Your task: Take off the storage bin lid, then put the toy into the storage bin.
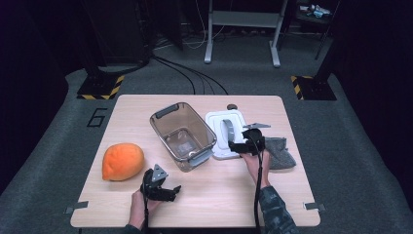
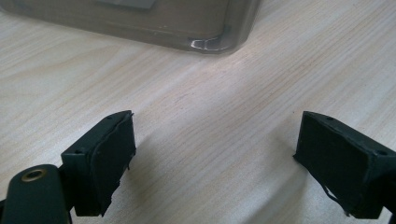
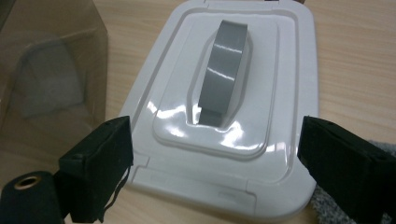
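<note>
A clear plastic bin stands open in the middle of the wooden table; its near corner shows in the left gripper view. Its white lid with a grey handle lies flat to the right of it. My right gripper hovers over the lid's near edge, open, with nothing between its jaws. My left gripper rests low at the table's front, open over bare wood, just short of the bin. An orange plush lies at the left. A grey cloth lies right of the lid.
Bare wood lies along the table's front edge between the two hands. Beyond the table are a grey carpet, black cables, a metal stand and two yellow-and-black striped bases.
</note>
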